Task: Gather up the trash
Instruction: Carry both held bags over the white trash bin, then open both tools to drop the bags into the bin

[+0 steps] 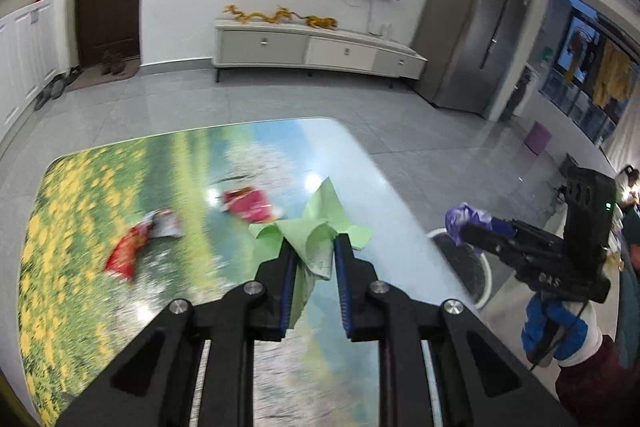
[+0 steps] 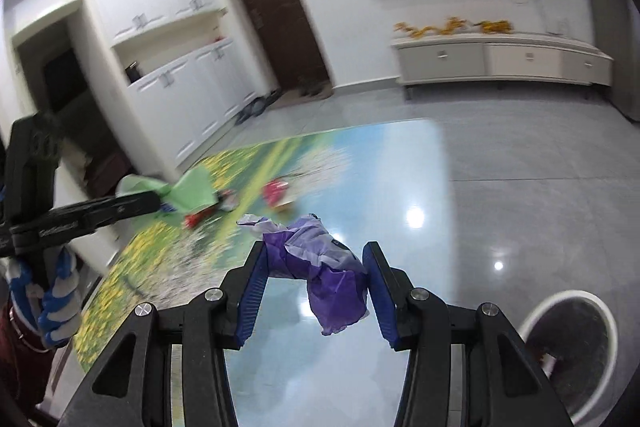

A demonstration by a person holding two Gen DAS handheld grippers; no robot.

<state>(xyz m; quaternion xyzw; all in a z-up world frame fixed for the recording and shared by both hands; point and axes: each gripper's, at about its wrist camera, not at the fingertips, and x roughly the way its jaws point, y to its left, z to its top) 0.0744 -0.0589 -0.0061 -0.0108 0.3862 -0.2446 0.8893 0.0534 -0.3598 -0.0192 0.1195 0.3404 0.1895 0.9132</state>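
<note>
Purple crumpled paper (image 2: 320, 267) sits clamped in our right claw (image 2: 316, 279), over the table (image 2: 280, 367) edge; the white-rimmed bin (image 2: 568, 347) lies on the floor at its 4 o'clock, nearer this hand. Left claw (image 1: 314, 259), nearly closed, pinches the green paper (image 1: 316, 223) over the table.

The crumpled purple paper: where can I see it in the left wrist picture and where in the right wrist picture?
Left wrist view: the purple paper is at the right edge, small, at the tip of the right gripper, above the white-rimmed bin.
Right wrist view: it is at the lower centre, between the blue pads.
Shared landmark: the pink-red wrapper on the flower-print table.
</note>
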